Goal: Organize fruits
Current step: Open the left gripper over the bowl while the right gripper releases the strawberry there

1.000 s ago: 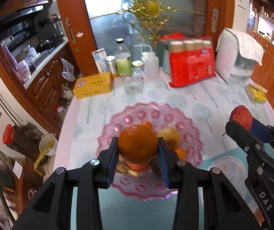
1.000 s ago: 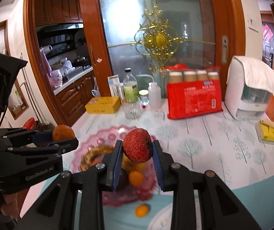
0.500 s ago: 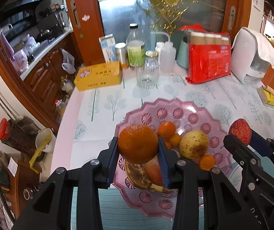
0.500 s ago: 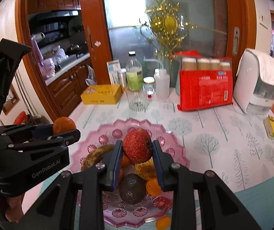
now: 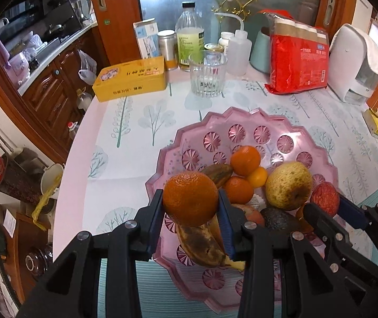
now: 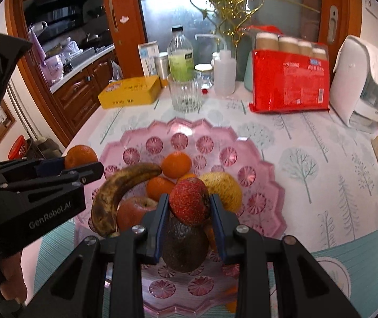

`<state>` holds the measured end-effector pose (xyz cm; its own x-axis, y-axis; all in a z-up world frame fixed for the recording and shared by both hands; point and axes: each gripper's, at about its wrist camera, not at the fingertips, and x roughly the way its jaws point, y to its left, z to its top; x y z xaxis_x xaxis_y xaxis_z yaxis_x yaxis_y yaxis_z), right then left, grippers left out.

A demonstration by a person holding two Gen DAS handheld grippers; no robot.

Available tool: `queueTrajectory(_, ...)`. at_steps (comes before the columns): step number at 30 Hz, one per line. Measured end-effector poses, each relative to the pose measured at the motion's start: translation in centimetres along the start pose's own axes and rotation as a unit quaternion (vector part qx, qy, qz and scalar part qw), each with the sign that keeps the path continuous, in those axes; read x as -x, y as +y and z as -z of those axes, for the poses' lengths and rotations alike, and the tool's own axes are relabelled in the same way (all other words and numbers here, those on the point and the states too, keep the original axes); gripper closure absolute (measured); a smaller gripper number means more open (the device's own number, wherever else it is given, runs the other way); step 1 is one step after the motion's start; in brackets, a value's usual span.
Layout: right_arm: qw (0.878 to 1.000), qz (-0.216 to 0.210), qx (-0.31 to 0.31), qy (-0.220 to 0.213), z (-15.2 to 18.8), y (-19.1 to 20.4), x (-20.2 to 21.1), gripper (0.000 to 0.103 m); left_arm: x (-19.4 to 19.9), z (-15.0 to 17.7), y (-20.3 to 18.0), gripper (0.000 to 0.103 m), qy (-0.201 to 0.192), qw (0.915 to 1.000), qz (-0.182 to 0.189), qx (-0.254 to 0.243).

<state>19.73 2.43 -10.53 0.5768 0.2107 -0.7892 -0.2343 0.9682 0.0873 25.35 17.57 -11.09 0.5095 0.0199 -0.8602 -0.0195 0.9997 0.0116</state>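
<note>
- Both hand-held grippers have come down toward the scalloped pink glass fruit plate (image 5: pixel 241 122) since a second ago; it now fills the lower half of each wrist view, and the fruit in it reads far larger than before.
- Left hand-held gripper (image 5: pixel 191 212): jaws closed on a round orange mandarin (image 5: pixel 190 198), pads pressing its two sides. The mandarin hangs over the plate's near-left edge, above a brown-spotted overripe banana (image 5: pixel 202 246).
- Right hand-held gripper (image 6: pixel 189 208): jaws closed on a red, pitted, strawberry-like fruit (image 6: pixel 189 201), held over the plate just above a dark avocado (image 6: pixel 185 249).
- Lying in the plate: two smaller oranges (image 5: pixel 245 160), a tiny yellow-orange kumquat (image 5: pixel 257 177), a speckled yellow-green pear (image 5: pixel 288 185) and a red apple (image 6: pixel 133 210). They sit bunched together at the near side, while the far side of the plate is bare.
- Writing: white lettering "GenRobot.AI" on the side of the left gripper's black body, seen from the right wrist view.
- Behind the plate on the tree-patterned counter (image 5: pixel 136 122) stand a yellow tin box (image 5: pixel 132 78) with Chinese characters too small to read, a ribbed clear drinking glass (image 5: pixel 207 75) and a red plastic pack of cups (image 6: pixel 290 79) with a barcode and unreadable print.
</note>
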Motion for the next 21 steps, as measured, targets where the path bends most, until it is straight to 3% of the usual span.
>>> queueTrajectory(21,0.999,-0.022,-0.03,0.035,1.3,-1.0,-2.3,0.072,-2.6,0.8,0.7,0.065,0.031,0.9992,0.023,0.009)
